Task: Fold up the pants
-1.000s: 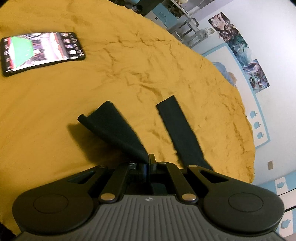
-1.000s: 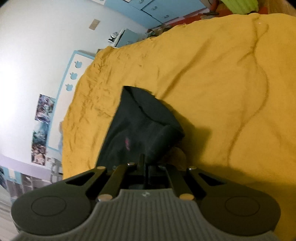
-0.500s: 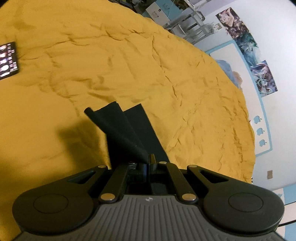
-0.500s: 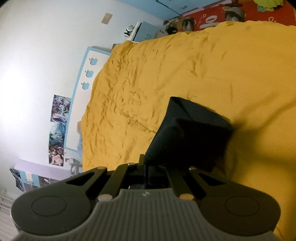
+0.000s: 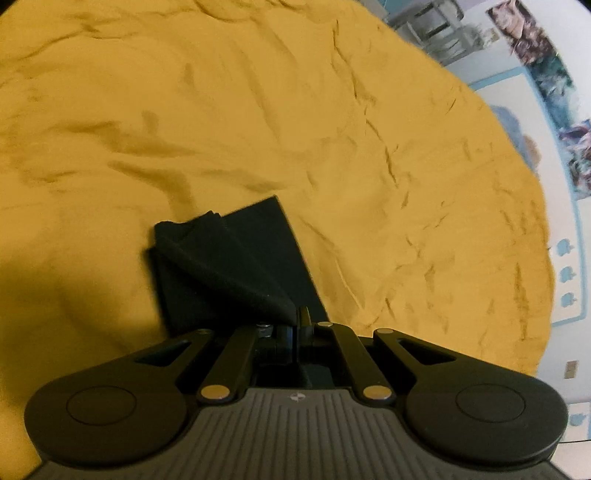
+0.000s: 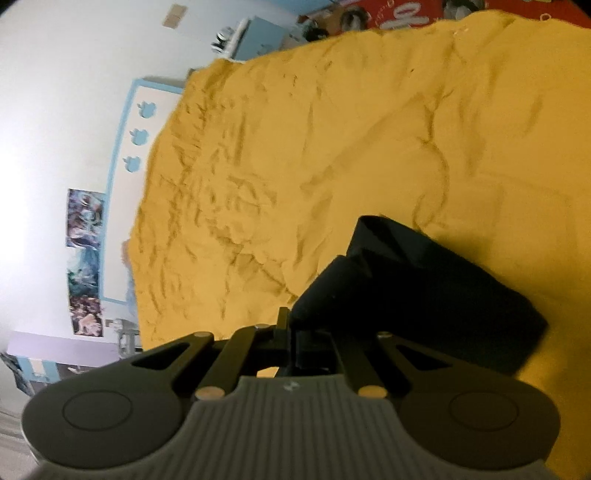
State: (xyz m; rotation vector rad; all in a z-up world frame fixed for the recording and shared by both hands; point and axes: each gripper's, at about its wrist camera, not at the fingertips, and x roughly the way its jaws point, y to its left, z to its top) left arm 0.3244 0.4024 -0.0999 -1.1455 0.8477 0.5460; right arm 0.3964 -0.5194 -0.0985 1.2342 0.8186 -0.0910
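Pants point(image 5: 236, 266) pinched in both jaws

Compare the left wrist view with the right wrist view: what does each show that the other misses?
Only the left wrist view shows one dark leg lying flat under the lifted fold held in the left tool. Only the right wrist view shows the bulkier bunched part of the pants in the right tool, plus red printed fabric past the bed's far edge. Both show the yellow bedspread, the wall posters and a tool shut on black fabric.
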